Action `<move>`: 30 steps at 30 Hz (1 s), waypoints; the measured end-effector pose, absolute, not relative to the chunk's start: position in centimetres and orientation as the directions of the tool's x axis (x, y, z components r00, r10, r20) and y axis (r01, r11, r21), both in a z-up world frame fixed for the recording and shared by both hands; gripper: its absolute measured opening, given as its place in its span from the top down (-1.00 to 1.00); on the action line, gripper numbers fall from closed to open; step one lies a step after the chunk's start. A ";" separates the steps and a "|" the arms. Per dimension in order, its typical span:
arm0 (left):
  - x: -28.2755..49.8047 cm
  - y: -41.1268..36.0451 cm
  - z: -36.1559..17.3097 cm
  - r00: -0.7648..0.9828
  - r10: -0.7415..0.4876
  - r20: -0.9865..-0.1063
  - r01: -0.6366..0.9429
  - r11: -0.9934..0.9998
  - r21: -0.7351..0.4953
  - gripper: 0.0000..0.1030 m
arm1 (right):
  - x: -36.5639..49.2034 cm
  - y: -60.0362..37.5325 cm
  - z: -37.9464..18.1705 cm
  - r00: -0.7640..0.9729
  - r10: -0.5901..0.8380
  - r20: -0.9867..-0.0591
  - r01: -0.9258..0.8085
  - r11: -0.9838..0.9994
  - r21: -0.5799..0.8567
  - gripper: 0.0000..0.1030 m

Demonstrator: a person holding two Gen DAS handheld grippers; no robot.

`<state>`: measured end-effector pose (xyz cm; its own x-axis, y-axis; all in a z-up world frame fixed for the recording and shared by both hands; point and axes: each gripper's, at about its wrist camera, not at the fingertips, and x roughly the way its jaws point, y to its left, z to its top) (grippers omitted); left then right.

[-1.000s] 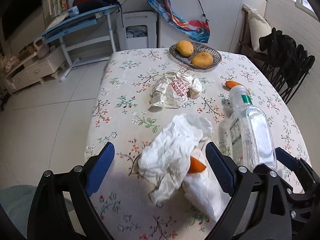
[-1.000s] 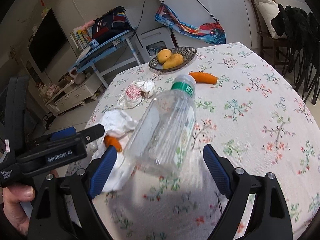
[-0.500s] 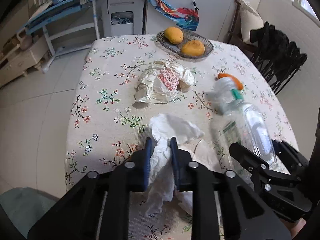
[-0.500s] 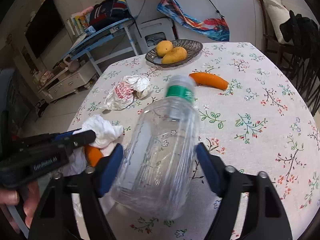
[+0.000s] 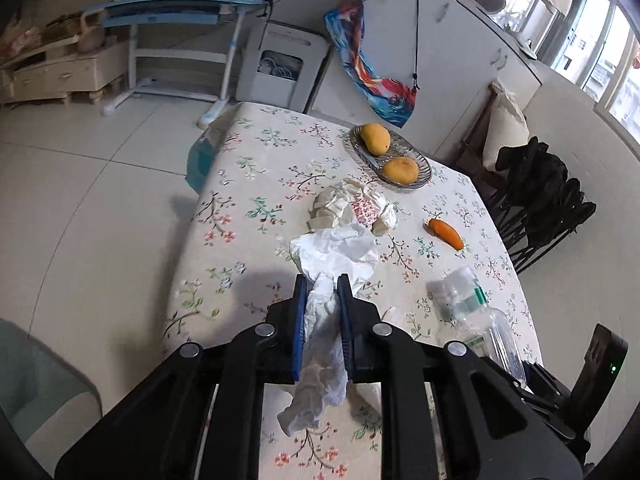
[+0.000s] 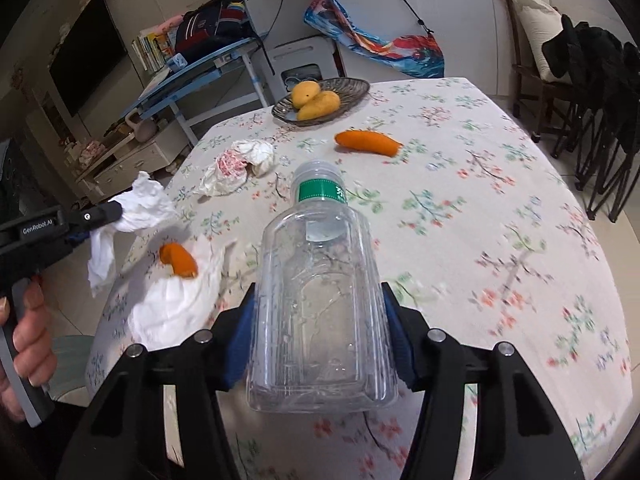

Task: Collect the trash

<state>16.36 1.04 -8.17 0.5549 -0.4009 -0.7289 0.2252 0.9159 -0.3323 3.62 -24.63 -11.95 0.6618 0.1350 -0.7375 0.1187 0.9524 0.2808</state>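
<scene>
I have both tongs loaded. My left gripper (image 5: 322, 292) is clenched on a crumpled white tissue (image 5: 334, 254), which hangs limp through the jaws and trails below them, lifted clear of the floral tablecloth (image 5: 248, 184). My right gripper (image 6: 320, 328) has just been closing, and its blue pads now press both flanks of the empty clear plastic bottle (image 6: 320, 304), the green-banded neck pointing away toward the fruit dish (image 6: 320, 98).

The tissue is soft and nearly weightless, so I judge any pinch on a bunched fold will do, though a loose tail could snag. The bottle looks light, thin-walled and slick; I would keep the grip on the flat sides near the base and squeeze gently, since the walls will likely buckle or squirt out.

Still on the cloth, on my side of the dish: a crumpled printed wrapper (image 6: 240, 164), and nearer my left gripper another white tissue (image 6: 180, 300) under an orange scrap (image 6: 178, 260). A carrot (image 6: 368, 142) lies just short of the dish.
</scene>
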 end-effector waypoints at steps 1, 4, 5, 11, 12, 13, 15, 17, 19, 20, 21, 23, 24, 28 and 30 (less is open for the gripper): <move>16.0 1.1 -8.2 0.559 -0.394 -0.730 0.220 0.919 -0.327 0.71 | 3.3 -24.6 -12.0 0.659 0.132 -0.741 0.119 0.954 0.275 -0.10; 14.8 1.3 -8.4 0.559 -0.372 -0.741 0.208 0.928 -0.309 0.71 | 2.8 -24.4 -12.0 0.657 0.108 -0.746 0.119 0.962 0.244 -0.11; 14.2 1.3 -8.6 0.556 -0.359 -0.750 0.199 0.933 -0.300 0.71 | 2.8 -24.3 -12.0 0.656 0.103 -0.748 0.116 0.965 0.234 -0.12; 11.3 1.0 -10.3 0.516 -0.301 -0.802 0.194 0.953 -0.233 0.70 | 3.0 -24.2 -13.2 0.637 0.101 -0.764 0.123 0.966 0.230 -0.14; 11.0 0.8 -10.9 0.499 -0.287 -0.818 0.190 0.957 -0.220 0.70 | 2.9 -24.2 -13.3 0.638 0.103 -0.763 0.123 0.965 0.233 -0.13; 11.0 0.7 -11.3 0.483 -0.281 -0.829 0.190 0.958 -0.214 0.68 | 2.7 -24.3 -13.3 0.641 0.106 -0.760 0.121 0.964 0.237 -0.12; 11.0 0.4 -12.1 0.458 -0.266 -0.848 0.194 0.961 -0.196 0.65 | 2.3 -24.4 -13.1 0.650 0.119 -0.751 0.118 0.960 0.254 -0.11; 10.9 0.0 -12.7 0.446 -0.241 -0.862 0.199 0.966 -0.167 0.63 | 1.8 -24.7 -13.0 0.655 0.134 -0.744 0.121 0.953 0.278 -0.10; 10.7 -0.2 -13.0 0.446 -0.234 -0.864 0.205 0.966 -0.156 0.63 | 1.4 -25.2 -13.1 0.658 0.158 -0.736 0.129 0.939 0.317 -0.10; 10.5 -0.4 -12.9 0.450 -0.231 -0.862 0.214 0.966 -0.147 0.63 | 1.2 -25.3 -13.2 0.660 0.171 -0.731 0.132 0.932 0.337 -0.10; 10.3 -0.5 -12.9 0.453 -0.229 -0.862 0.225 0.964 -0.138 0.63 | 1.0 -25.6 -13.2 0.662 0.185 -0.726 0.137 0.923 0.360 -0.10; 9.8 -0.6 -12.5 0.471 -0.222 -0.854 0.236 0.964 -0.121 0.66 | 0.7 -26.0 -13.3 0.665 0.212 -0.716 0.145 0.904 0.402 -0.10; 9.4 -0.7 -12.2 0.493 -0.216 -0.843 0.240 0.965 -0.107 0.67 | 0.4 -26.2 -13.3 0.668 0.225 -0.710 0.149 0.894 0.423 -0.09; 8.1 -0.4 -10.6 0.567 -0.211 -0.796 0.233 0.968 -0.091 0.68 | -0.3 -26.3 -13.1 0.678 0.246 -0.693 0.155 0.874 0.461 -0.09; 7.3 -0.2 -9.7 0.605 -0.212 -0.767 0.228 0.970 -0.089 0.68 | -0.8 -26.3 -12.9 0.689 0.270 -0.672 0.145 0.858 0.493 -0.09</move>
